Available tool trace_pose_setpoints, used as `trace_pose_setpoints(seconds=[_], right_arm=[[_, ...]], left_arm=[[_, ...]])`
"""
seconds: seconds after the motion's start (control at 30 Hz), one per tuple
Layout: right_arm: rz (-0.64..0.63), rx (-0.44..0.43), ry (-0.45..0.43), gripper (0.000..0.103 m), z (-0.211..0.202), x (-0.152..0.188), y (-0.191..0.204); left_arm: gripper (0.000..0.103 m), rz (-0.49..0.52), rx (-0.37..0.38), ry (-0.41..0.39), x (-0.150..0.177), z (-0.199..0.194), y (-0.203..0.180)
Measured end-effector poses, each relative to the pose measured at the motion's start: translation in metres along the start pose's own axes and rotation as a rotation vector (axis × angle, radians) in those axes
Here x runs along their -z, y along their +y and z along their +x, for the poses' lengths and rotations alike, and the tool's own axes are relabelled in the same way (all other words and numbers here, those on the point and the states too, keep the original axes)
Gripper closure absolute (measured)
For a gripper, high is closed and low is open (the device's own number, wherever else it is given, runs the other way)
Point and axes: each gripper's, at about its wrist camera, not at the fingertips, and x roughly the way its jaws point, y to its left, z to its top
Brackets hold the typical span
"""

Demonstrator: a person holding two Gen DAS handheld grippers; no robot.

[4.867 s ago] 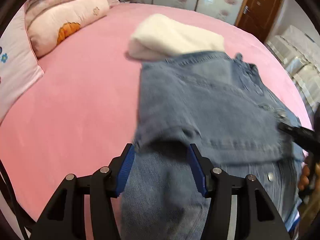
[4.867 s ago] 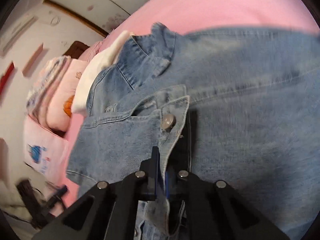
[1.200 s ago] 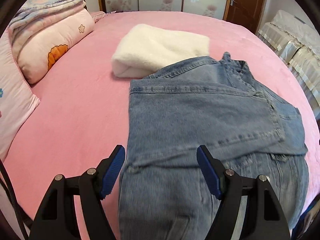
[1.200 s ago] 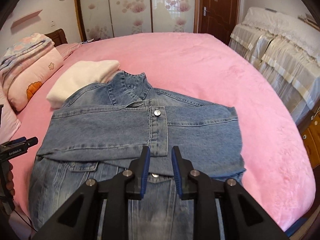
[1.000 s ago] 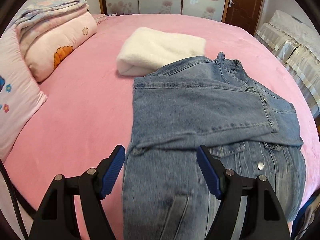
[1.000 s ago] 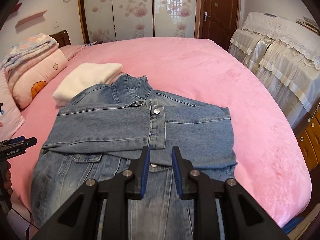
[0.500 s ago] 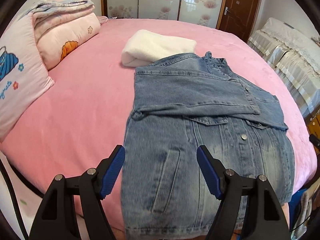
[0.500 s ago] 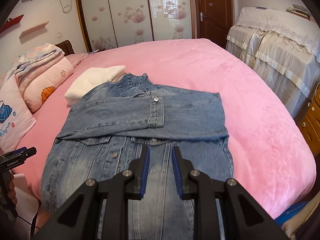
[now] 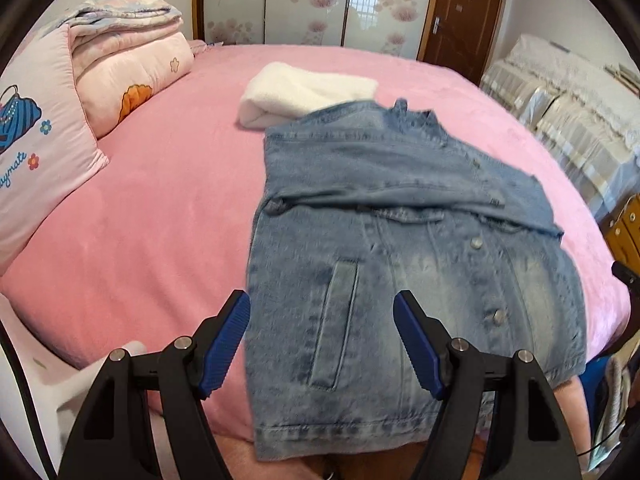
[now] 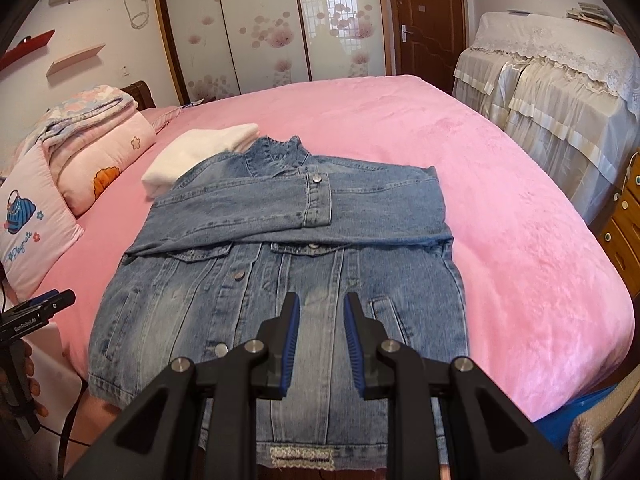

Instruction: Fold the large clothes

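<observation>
A blue denim jacket [image 10: 280, 264] lies front up on the pink bed [image 10: 520, 232], both sleeves folded across its chest, its hem hanging over the near edge. It also shows in the left wrist view [image 9: 400, 240]. My left gripper [image 9: 322, 322] is wide open and empty, above the jacket's lower left part near the pocket. My right gripper [image 10: 318, 320] is open with a narrow gap and empty, above the jacket's lower middle. The left gripper's tip [image 10: 48, 304] shows at the left edge of the right wrist view.
A folded white fleece [image 10: 192, 156] lies by the jacket's collar. Pink pillows and a folded quilt [image 10: 96, 152] sit at the left. Covered furniture [image 10: 560, 100] and a wooden drawer unit [image 10: 624, 224] stand at the right. Wardrobe doors and a brown door are behind.
Both grippers have pulled back from the folded sleeves toward the jacket's hem at the bed's near edge. The right gripper, earlier shut on the sleeve cuff, is now open and empty.
</observation>
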Motion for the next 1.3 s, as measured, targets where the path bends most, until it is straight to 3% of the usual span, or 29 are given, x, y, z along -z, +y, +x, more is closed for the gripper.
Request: trace_pose_setpoints(seconds=[0.3, 0.87, 1.1, 1.17, 1.23, 1.3], right_arm=[[-0.008, 0.003, 0.042, 0.081, 0.003, 0.023, -0.006], [0.082, 0.025, 0.226, 0.08, 0.036, 0.072, -0.056], [0.165, -0.001, 0.264, 0.08, 0.045, 0.092, -0.09], [0.192, -0.017, 0.274, 0.071, 0.048, 0.097, -0.1], [0.227, -0.032, 0.271, 0.054, 0.049, 0.102, -0.111], [0.253, -0.048, 0.271, 0.054, 0.051, 0.105, -0.119]], left_arm=[[0.03, -0.03, -0.015, 0.094, 0.031, 0.013, 0.018], [0.03, -0.023, -0.011, 0.329, 0.074, 0.068, 0.042], [0.028, -0.027, 0.005, 0.355, 0.079, 0.076, 0.047], [0.022, -0.039, 0.011, 0.37, 0.08, 0.082, 0.051], [0.022, -0.051, 0.03, 0.385, 0.082, 0.088, 0.056], [0.021, -0.054, 0.042, 0.39, 0.082, 0.093, 0.058]])
